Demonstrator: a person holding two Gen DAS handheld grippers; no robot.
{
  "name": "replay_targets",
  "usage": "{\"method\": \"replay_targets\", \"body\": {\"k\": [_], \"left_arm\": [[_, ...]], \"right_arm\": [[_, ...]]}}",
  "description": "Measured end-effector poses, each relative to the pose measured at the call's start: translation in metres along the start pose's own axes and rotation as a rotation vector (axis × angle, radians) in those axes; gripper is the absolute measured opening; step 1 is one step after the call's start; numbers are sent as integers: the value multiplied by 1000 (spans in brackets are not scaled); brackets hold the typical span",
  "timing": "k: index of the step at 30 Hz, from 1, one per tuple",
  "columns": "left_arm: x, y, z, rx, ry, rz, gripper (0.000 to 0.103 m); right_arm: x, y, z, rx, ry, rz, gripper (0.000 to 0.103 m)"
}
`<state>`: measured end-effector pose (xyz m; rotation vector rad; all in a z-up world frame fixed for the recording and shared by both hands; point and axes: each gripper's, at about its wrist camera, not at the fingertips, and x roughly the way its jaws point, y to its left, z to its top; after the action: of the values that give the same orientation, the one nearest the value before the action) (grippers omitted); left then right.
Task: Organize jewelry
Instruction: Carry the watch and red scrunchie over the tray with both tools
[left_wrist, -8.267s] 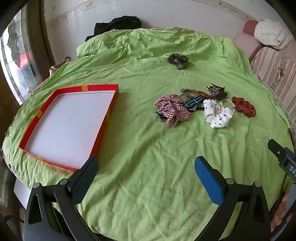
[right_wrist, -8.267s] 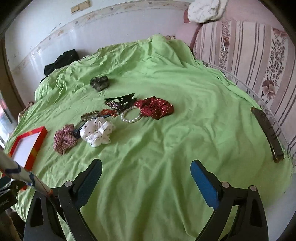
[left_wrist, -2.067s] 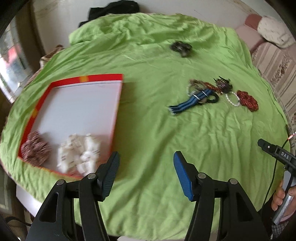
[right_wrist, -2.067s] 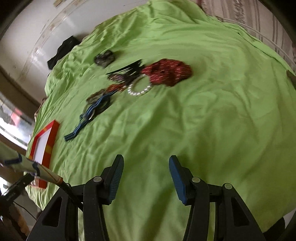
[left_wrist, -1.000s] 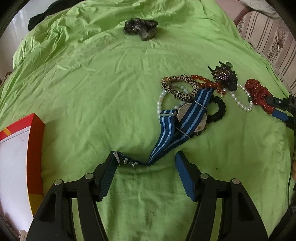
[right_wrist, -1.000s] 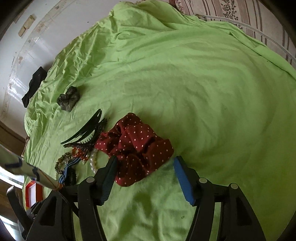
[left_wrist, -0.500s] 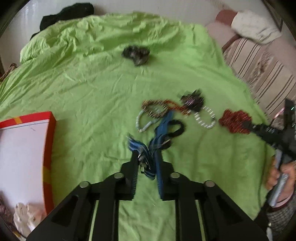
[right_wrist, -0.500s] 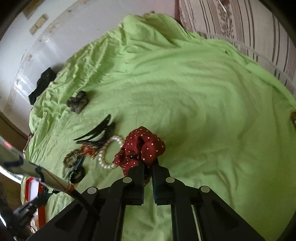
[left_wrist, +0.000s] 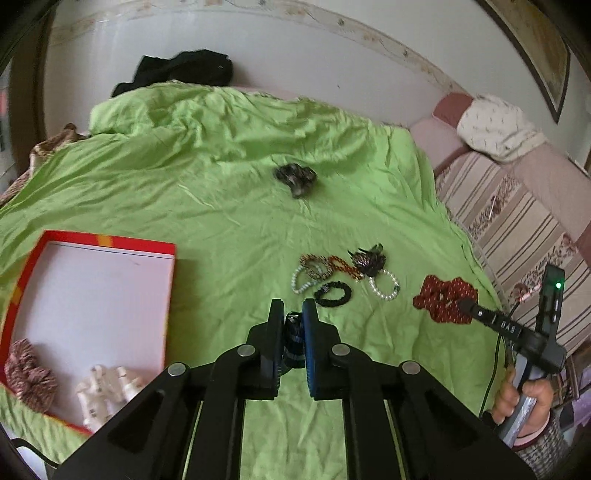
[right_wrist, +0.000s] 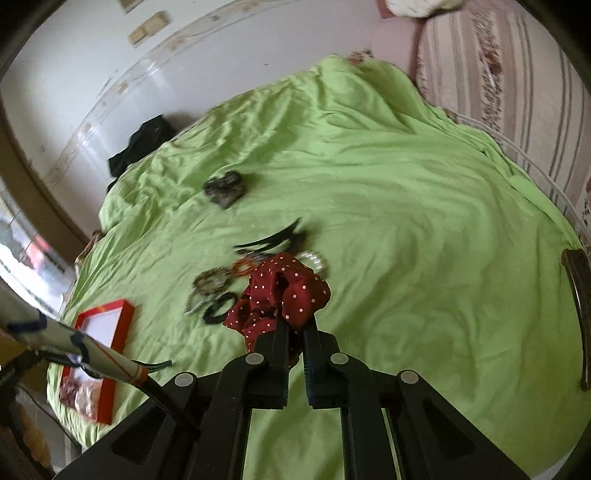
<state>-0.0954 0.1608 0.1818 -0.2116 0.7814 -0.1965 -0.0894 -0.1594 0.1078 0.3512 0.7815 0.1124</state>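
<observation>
With the left gripper (left_wrist: 292, 332) clamped on the striped strap (left_wrist: 293, 341) and the right gripper (right_wrist: 294, 334) pinching the red scrunchie (right_wrist: 282, 291), both right of the red tray (left_wrist: 99, 243), each should travel high enough to clear its rim.

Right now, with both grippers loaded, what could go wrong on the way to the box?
The left gripper pinches the striped watch strap by a small bunch only; it may slip. The red scrunchie droops loosely from the right gripper and could snag the bracelets nearby. Both head for one red box.
</observation>
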Motion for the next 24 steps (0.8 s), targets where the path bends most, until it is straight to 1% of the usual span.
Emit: {"method": "replay_targets", "body": {"k": [4,10,14,20,24], "left_arm": [[-29,19,2,-30,-38,16,9],[-70,40,6,-40,-106,33,10],[-94,60,9,-54,-143,46,9],[-108,98,12,-89,-159,92,9],[-110,125,12,-113,-168,121,9]], "right_arm": [[-7,31,-5,-62,4,31,7],[-10,72,-9,-133,14,70,7],[-7,102,-14,-176,39,99,7],[5,147,-24,-242,87,139,7],[15,182,-33,-293,121,170,7]]}}
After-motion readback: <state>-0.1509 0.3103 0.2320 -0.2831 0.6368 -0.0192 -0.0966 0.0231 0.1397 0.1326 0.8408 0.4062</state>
